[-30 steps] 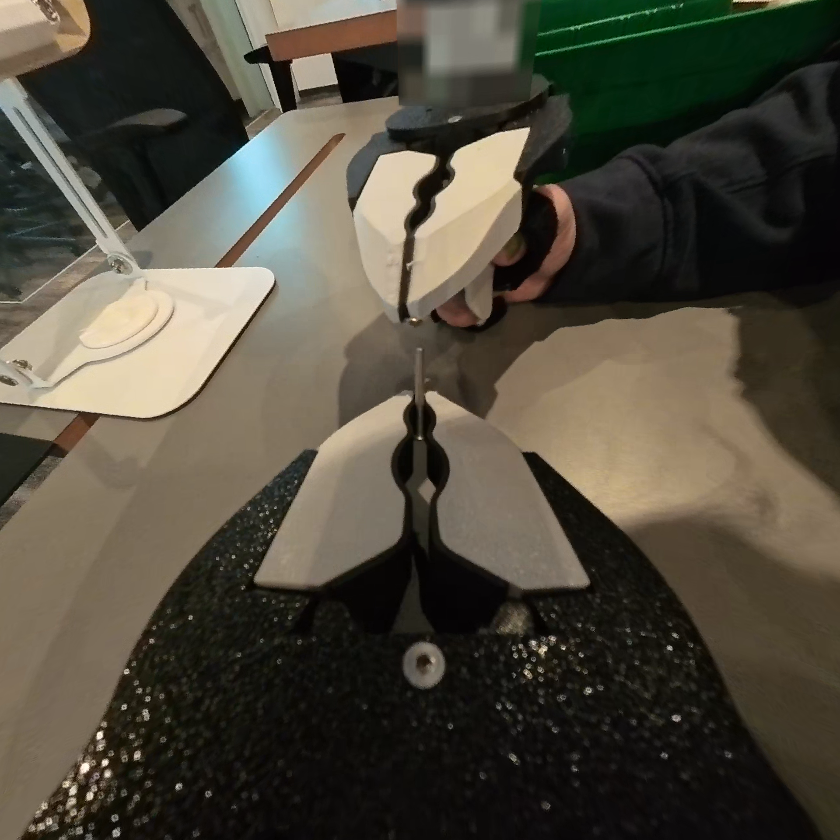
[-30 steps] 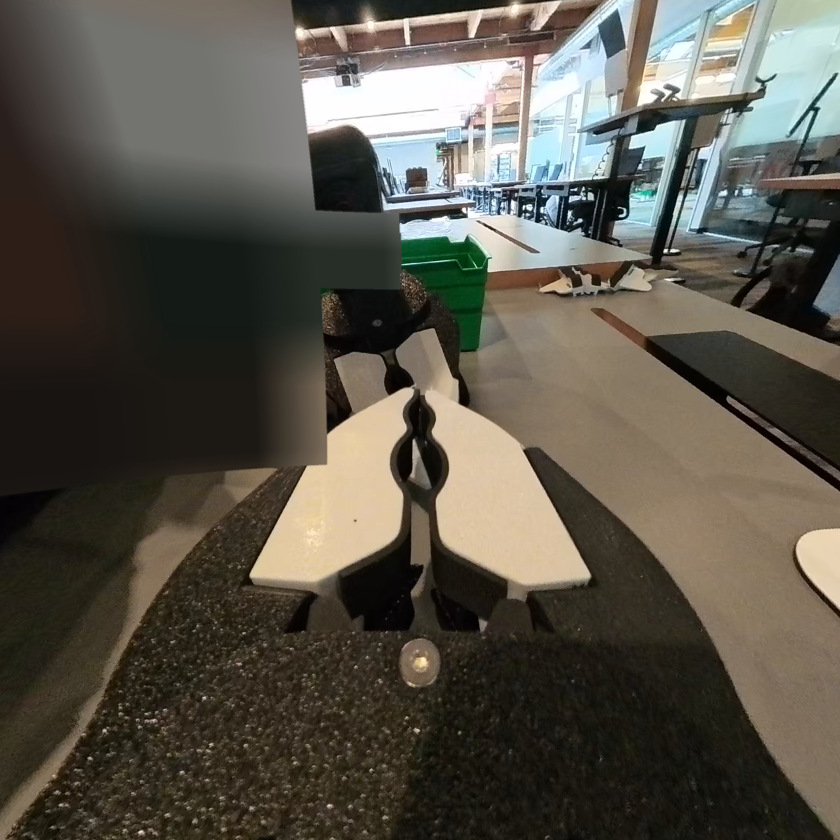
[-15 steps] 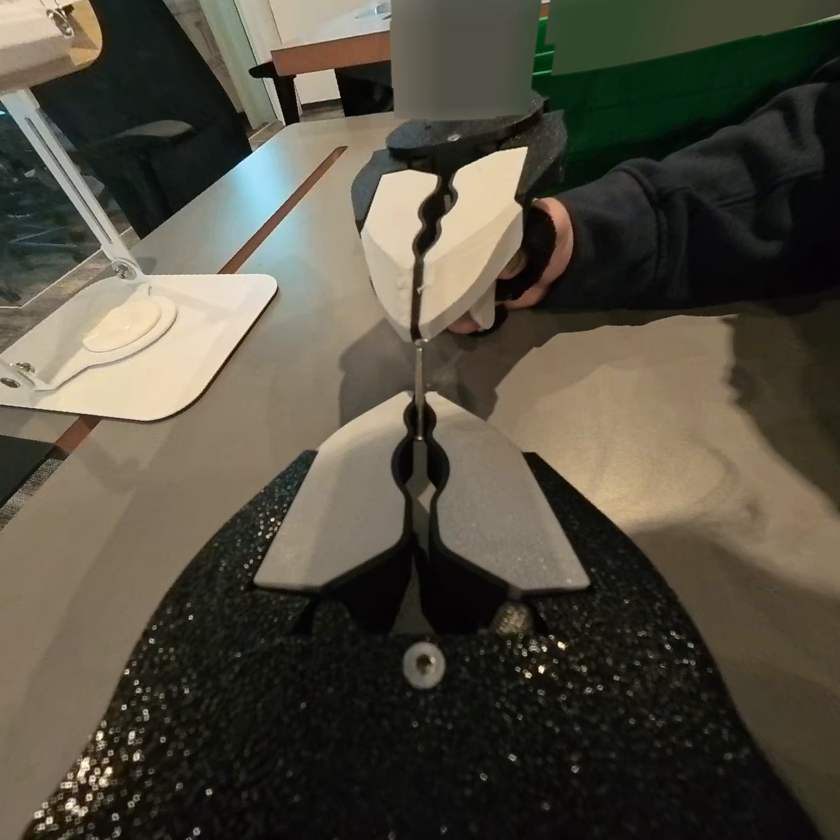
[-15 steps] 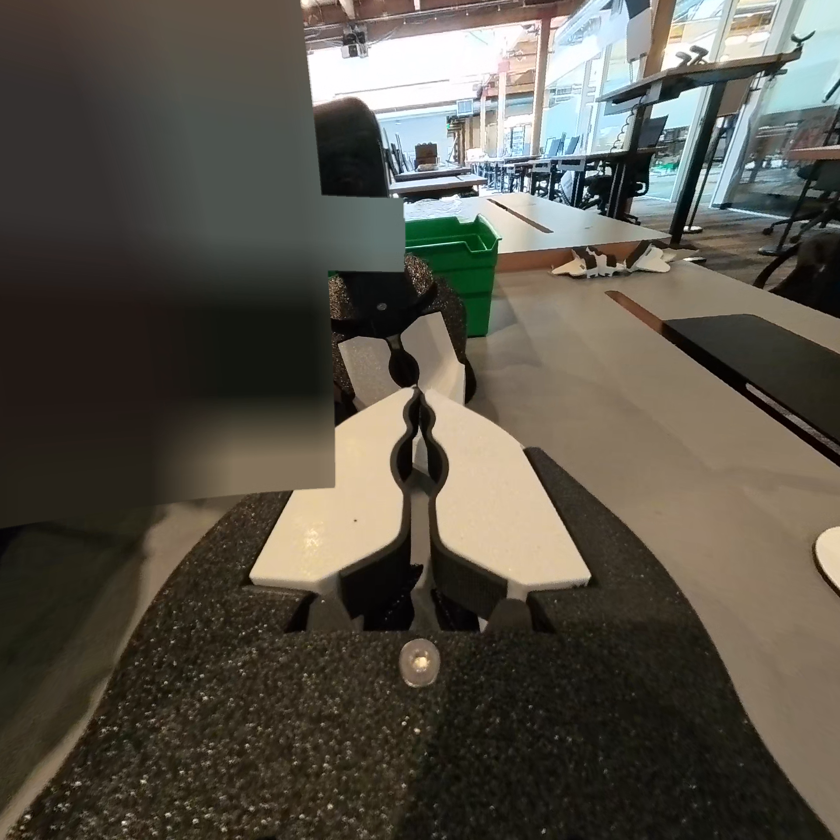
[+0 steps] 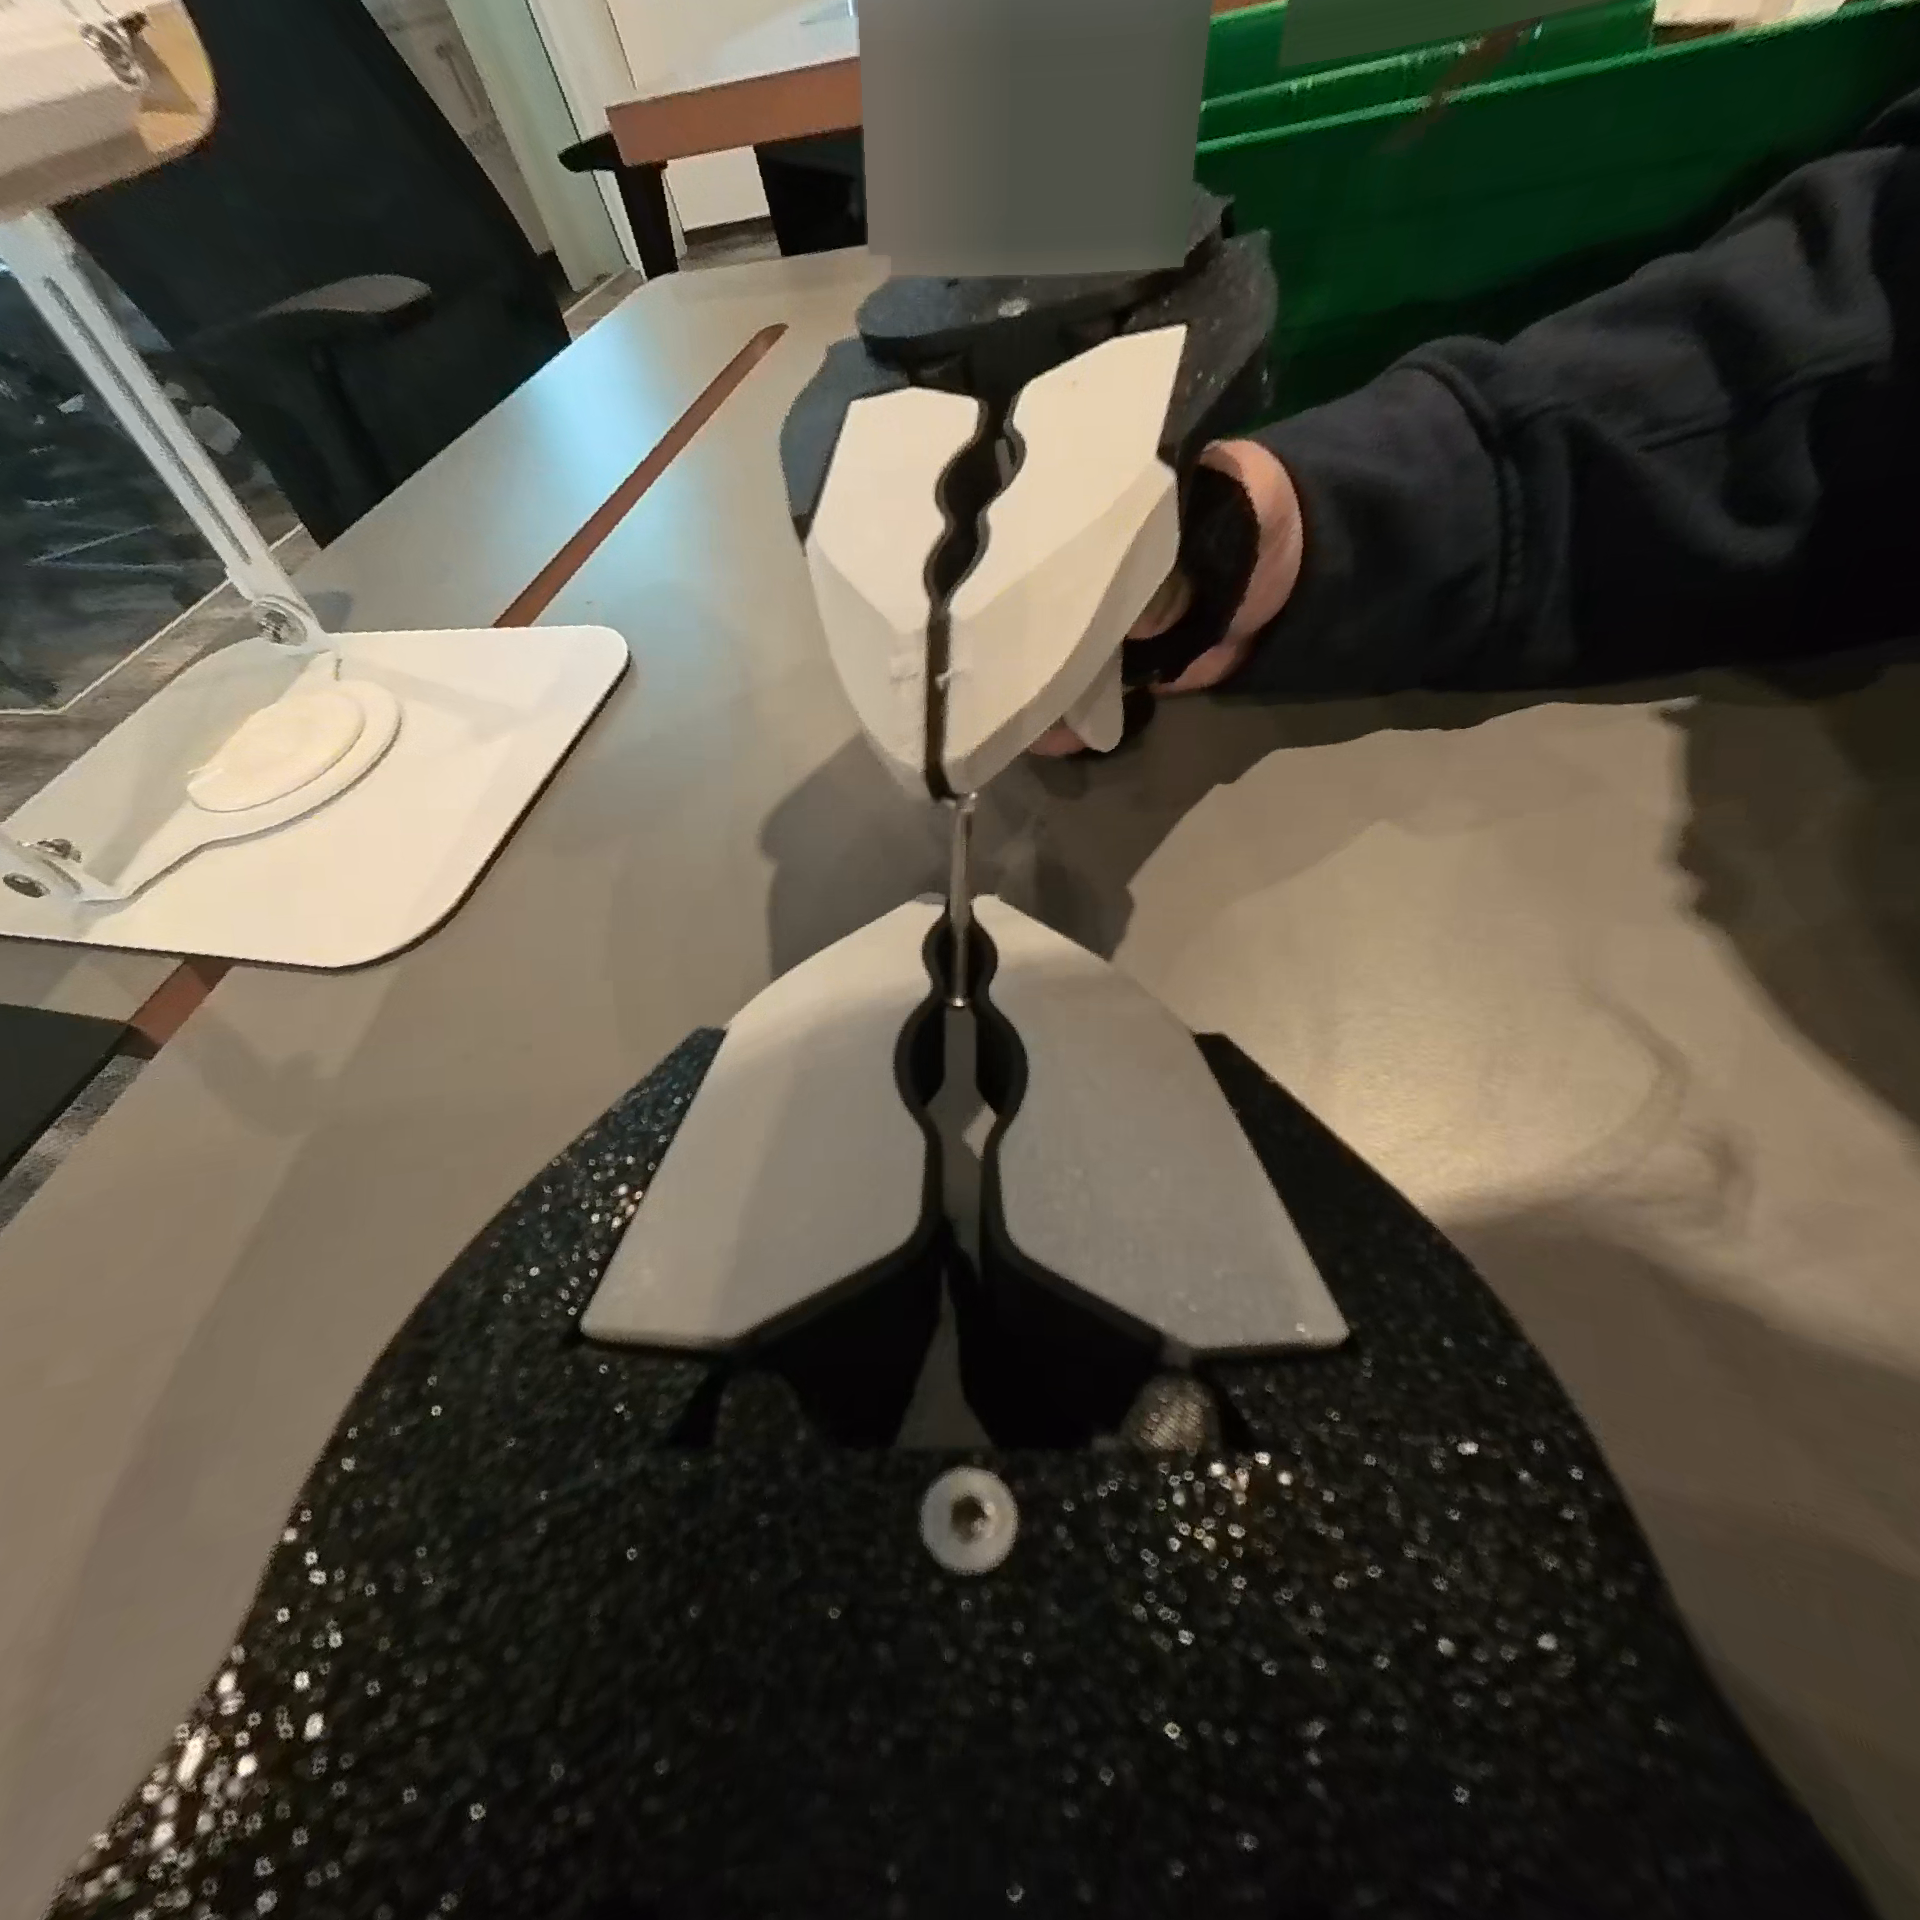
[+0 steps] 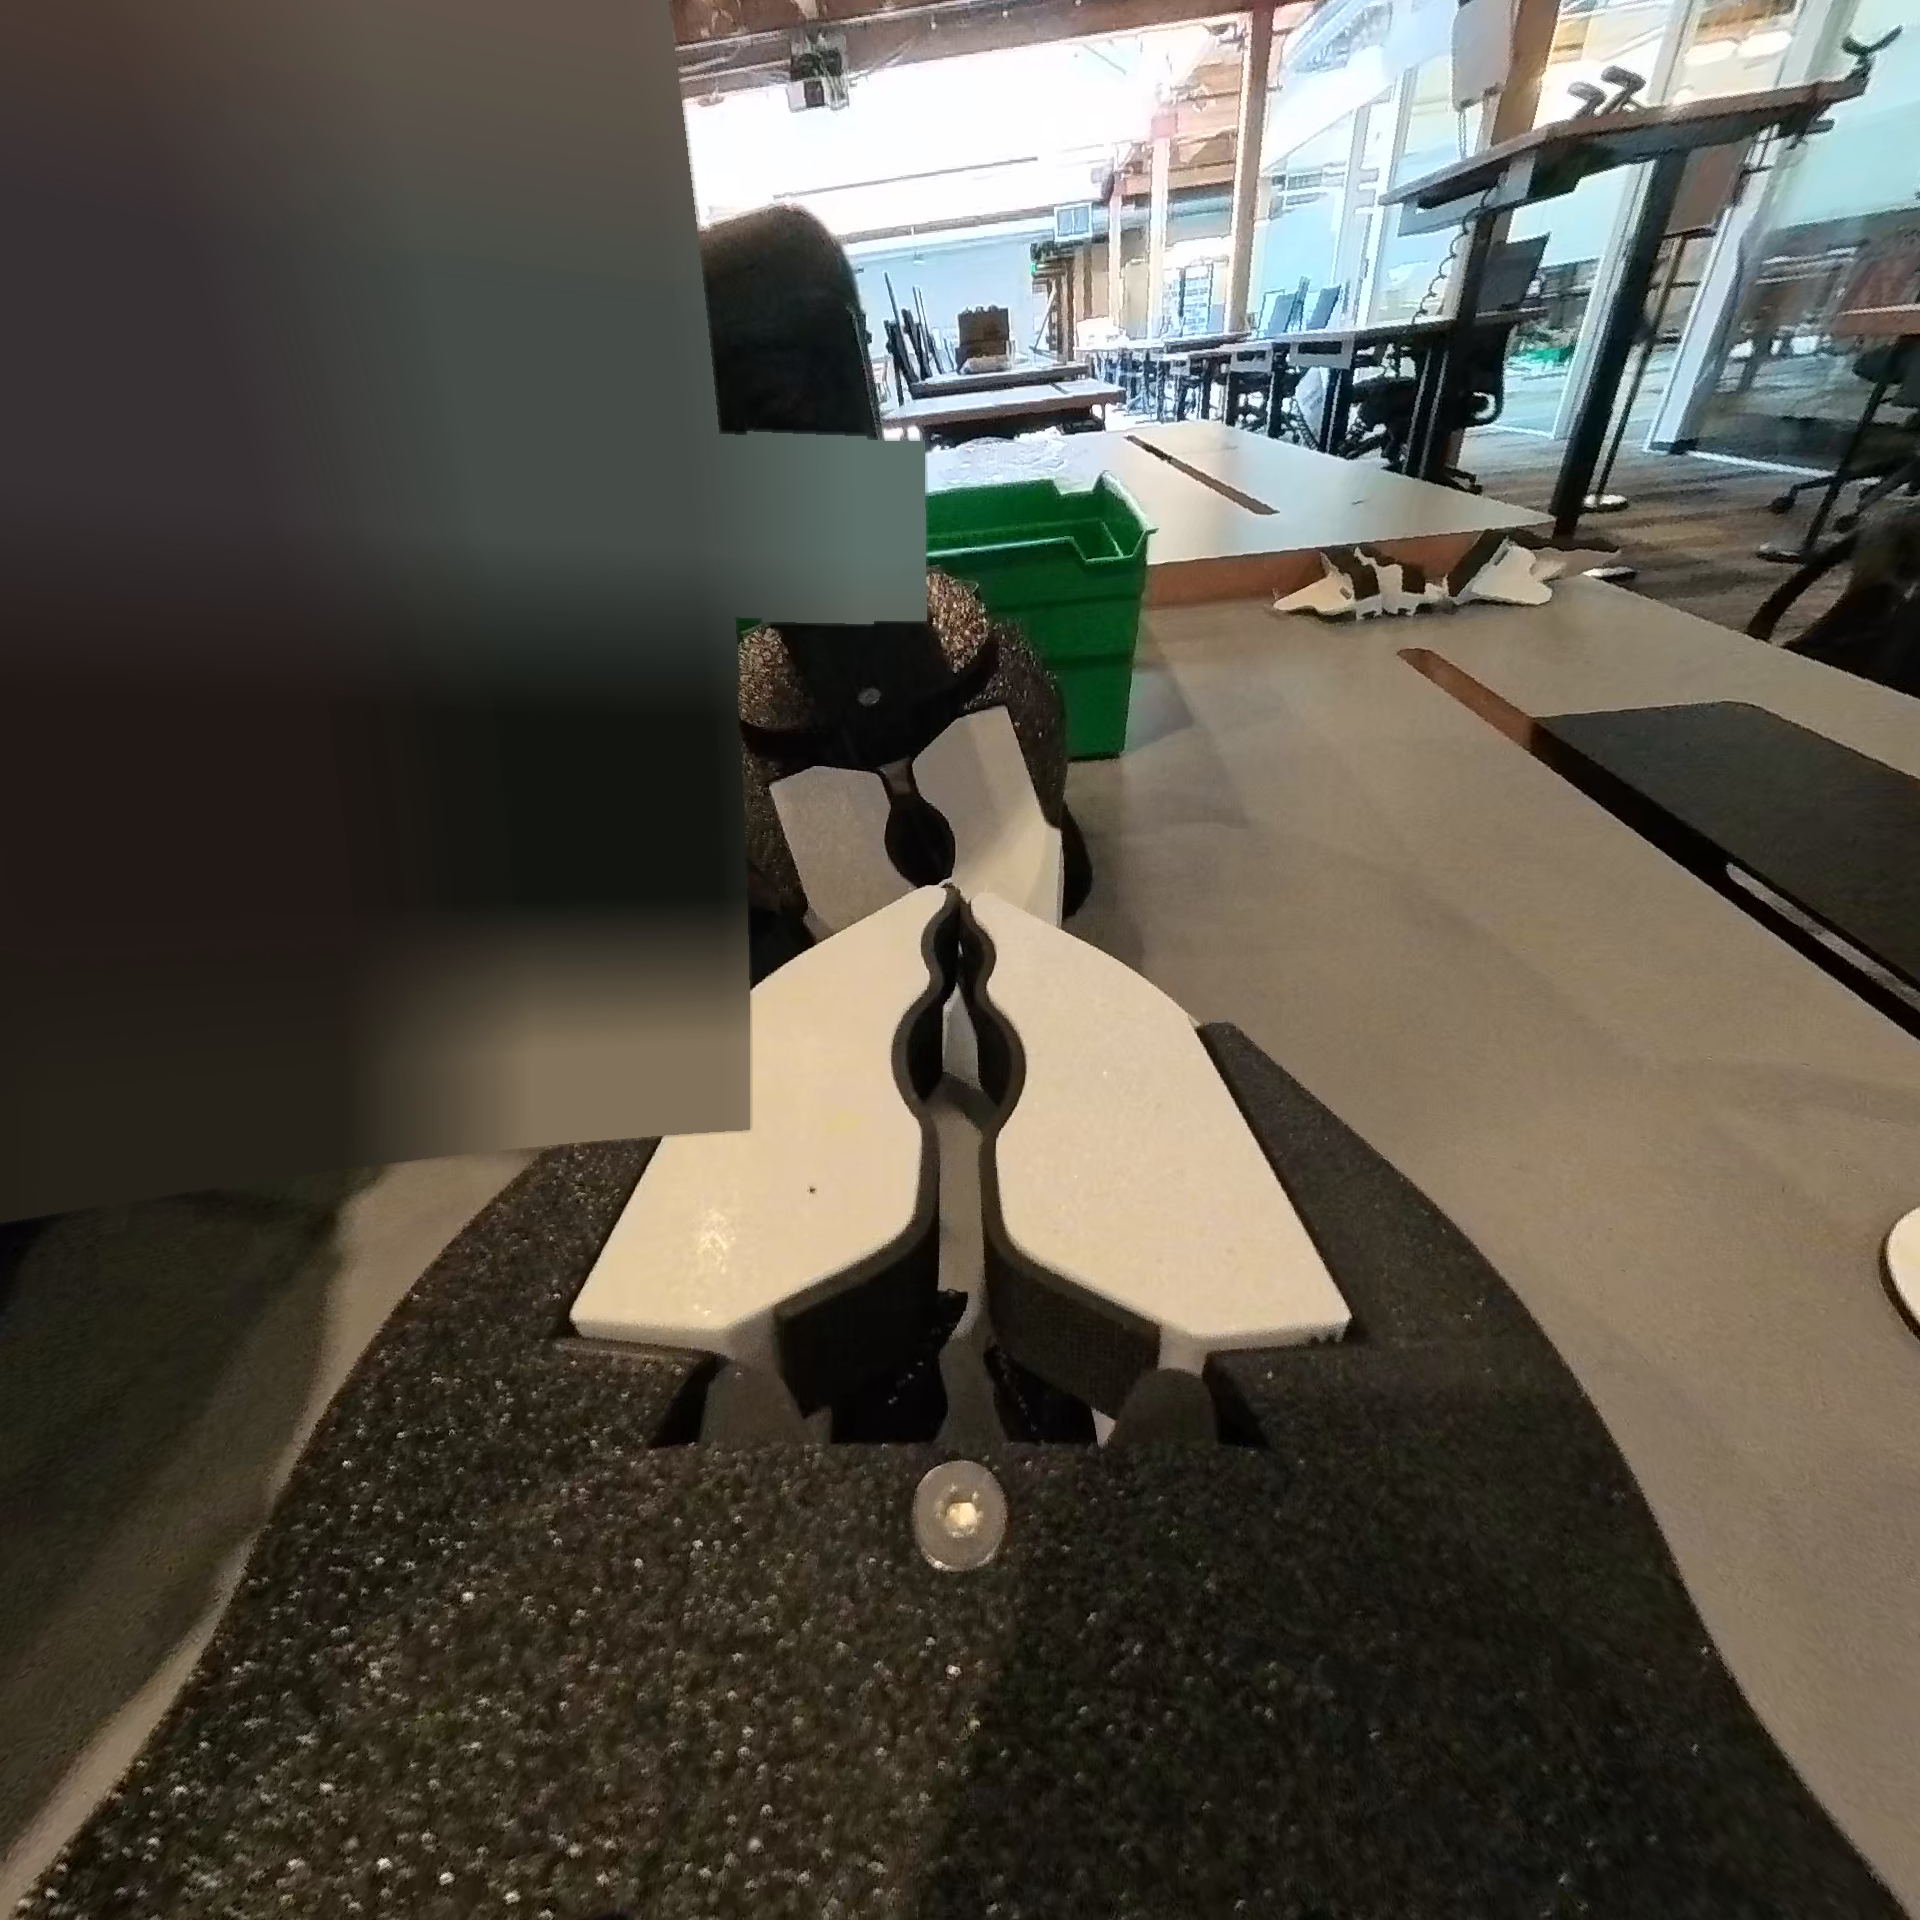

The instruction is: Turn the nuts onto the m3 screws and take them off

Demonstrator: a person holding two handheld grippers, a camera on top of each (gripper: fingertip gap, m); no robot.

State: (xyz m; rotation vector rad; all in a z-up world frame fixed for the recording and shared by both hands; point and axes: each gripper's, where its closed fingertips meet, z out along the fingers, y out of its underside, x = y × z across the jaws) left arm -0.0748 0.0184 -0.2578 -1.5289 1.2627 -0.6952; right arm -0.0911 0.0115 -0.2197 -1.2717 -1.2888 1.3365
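Clearly, in the left wrist view the left gripper [image 5: 961,920] is pinching a thin metal screw [image 5: 962,883] between its fingertips, and the shaft points forward over the grey table [image 5: 1455,1039]. The right gripper [image 5: 948,792] comes from the opposite side with its tips pressed together on a tiny nut [image 5: 970,798], which meets the free end of the screw. For this step the nut should probably stay straight on the shaft's axis, or the thread may cross.

In the right wrist view the right gripper [image 6: 961,896] shows its tips nearly together; the nut is too small to see there. The left gripper [image 6: 940,868] stands just behind. A gentle push while turning seems wise.
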